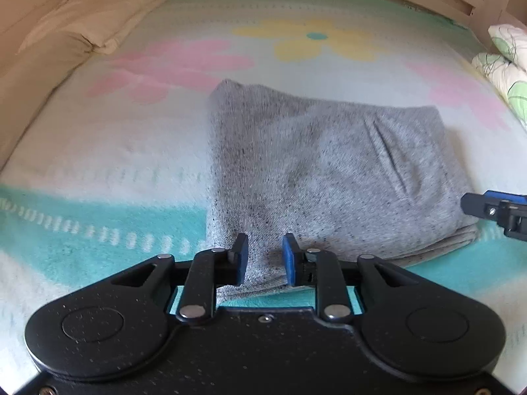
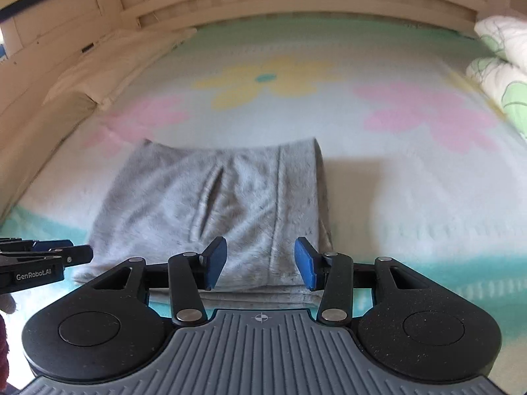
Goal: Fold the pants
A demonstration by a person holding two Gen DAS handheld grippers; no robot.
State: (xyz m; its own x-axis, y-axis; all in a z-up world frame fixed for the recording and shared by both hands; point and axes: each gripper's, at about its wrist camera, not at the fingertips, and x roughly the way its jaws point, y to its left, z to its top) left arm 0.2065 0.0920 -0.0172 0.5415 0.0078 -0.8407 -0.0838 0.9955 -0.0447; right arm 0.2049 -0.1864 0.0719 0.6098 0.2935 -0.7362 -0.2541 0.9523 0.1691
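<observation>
Grey speckled pants (image 1: 313, 171) lie folded into a compact rectangle on the flowered blanket, also in the right wrist view (image 2: 210, 204). My left gripper (image 1: 265, 260) is open, its blue pads either side of the near left corner of the pants, low over the cloth. My right gripper (image 2: 260, 261) is open over the near right edge of the pants, nothing between the pads gripped. The right gripper's tip (image 1: 487, 212) shows at the right edge of the left wrist view; the left gripper's (image 2: 49, 256) shows at the left of the right wrist view.
The blanket (image 1: 131, 151) has pink and yellow flowers and a teal band. A beige pillow (image 1: 98, 16) lies at the far left by the wooden bed frame (image 2: 296, 3). A green-patterned white quilt (image 1: 507, 62) is bunched at the far right.
</observation>
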